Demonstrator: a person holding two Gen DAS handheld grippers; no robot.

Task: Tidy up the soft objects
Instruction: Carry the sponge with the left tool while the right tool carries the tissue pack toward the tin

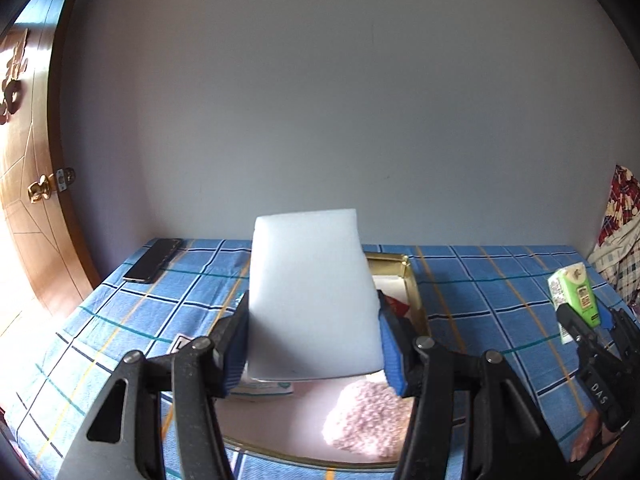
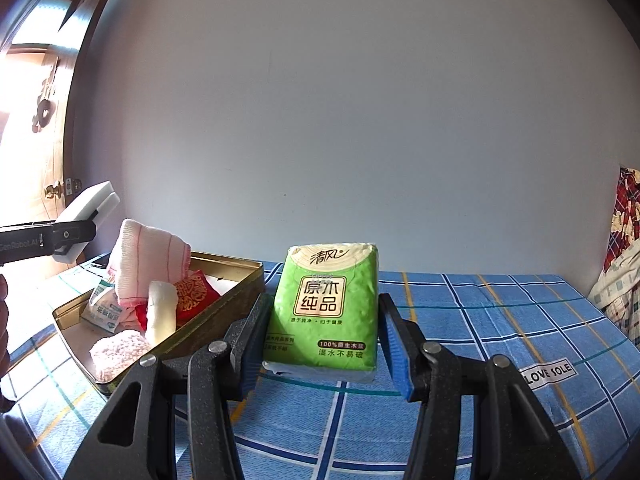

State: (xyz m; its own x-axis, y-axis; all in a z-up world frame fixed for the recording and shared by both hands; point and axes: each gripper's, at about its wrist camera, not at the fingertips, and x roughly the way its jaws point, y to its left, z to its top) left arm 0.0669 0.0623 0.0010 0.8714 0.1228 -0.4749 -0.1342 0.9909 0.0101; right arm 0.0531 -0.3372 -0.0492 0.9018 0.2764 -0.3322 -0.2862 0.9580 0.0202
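Your left gripper point(image 1: 314, 344) clamps a white sponge block point(image 1: 310, 292) above the gold tin point(image 2: 224, 308), while your right gripper point(image 2: 320, 344) pinches a green tissue pack point(image 2: 324, 308) just right of that tin.

tin point(image 2: 236, 312) on table point(image 2: 500, 320) | towel point(image 2: 148, 260), pouch point(image 2: 196, 292) inside | tissue pack point(image 2: 324, 308) right of tin

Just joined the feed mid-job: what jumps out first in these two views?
The left hand-held gripper grips a white foam block above the gold metal tin of soft items. The right hand-held gripper holds a bright green tissue pack over the blue checked tablecloth.
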